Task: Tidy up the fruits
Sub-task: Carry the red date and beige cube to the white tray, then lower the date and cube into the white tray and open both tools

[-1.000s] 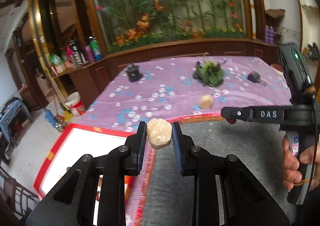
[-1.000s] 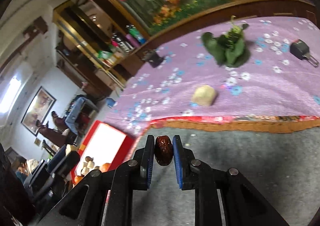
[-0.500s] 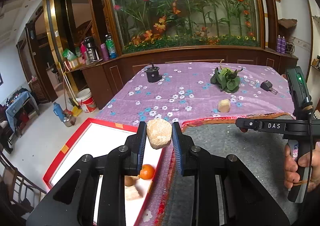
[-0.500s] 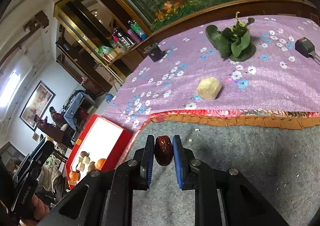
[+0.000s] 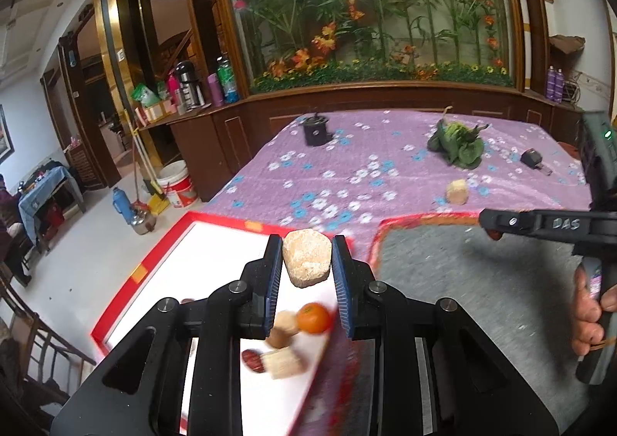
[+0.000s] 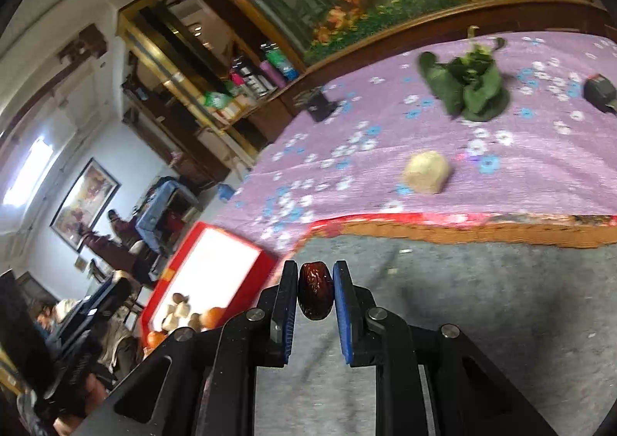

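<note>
At far left of the left wrist view, a red-rimmed white tray (image 5: 115,293) sits at the bench's edge, with the floor beyond it. An orange (image 5: 314,317), a couple of pale tan chunks (image 5: 284,360) and a dark red date (image 5: 252,359) already lie in its near corner, partly hidden behind the gripper. Over that corner hangs the left gripper (image 5: 306,262); its jaws are closed nearly all the way onto a rough tan lump (image 5: 307,262), perhaps a dried fruit piece, pinched on both sides and clear of the tray floor. To the right, a grey mat (image 5: 462,281) with a red and orange border lies on the purple flowered cloth (image 5: 347,166). Another tan lump (image 5: 457,191) waits on the cloth beyond the mat, with a green leafy bundle (image 5: 459,144) further back. At far right, the right gripper (image 6: 315,295) is held over the mat, jaws fully closed on a wrinkled dark red date (image 6: 315,295).

Judging by this, the step in hand is carrying the tan lump to the tray. The next move likely calls for lowering it beside the pieces there, opening only once it is low so it does not roll against the orange. The date would follow, then the lump left on the cloth.
</note>
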### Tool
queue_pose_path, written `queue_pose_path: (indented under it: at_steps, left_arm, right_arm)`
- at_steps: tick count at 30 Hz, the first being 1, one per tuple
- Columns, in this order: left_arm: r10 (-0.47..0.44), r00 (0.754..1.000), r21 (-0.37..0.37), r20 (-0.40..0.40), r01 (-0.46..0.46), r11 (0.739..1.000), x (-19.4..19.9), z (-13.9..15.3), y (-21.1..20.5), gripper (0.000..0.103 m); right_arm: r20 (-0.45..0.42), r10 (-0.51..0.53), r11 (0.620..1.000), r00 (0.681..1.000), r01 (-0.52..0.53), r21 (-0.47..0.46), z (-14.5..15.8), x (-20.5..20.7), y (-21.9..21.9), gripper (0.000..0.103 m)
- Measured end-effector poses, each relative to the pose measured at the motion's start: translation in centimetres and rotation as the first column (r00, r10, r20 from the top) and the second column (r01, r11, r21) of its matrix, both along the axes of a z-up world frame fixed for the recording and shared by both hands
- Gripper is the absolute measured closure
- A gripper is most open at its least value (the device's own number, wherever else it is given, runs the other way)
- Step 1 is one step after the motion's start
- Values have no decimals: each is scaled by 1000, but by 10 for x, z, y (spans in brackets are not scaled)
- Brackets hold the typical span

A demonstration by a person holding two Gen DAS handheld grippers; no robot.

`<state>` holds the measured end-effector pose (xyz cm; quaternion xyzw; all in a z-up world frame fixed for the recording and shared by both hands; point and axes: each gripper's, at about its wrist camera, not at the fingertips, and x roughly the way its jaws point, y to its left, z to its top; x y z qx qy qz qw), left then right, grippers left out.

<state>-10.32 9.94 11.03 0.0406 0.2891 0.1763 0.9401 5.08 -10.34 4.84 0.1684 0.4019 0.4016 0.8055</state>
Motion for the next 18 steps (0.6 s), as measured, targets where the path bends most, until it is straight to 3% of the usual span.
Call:
queue_pose_path:
  at_steps: [5,10,18]
  left_arm:
    - [103,994,-3,-33,-103,995,-22,-16,54,78]
    - [228,971,-22,-69,-230,973,-43,-35,111,78]
    - [237,964,-54,-122,-245,968,-47,-60,138,78]
  right_arm:
    - [-1,106,994,994,-106,-5,6,-23,49,85]
    - [7,220,975,976,-220,-11,11,-52,122,85]
    - [-28,328,941,944,-329,-83,-13,-84,220,85]
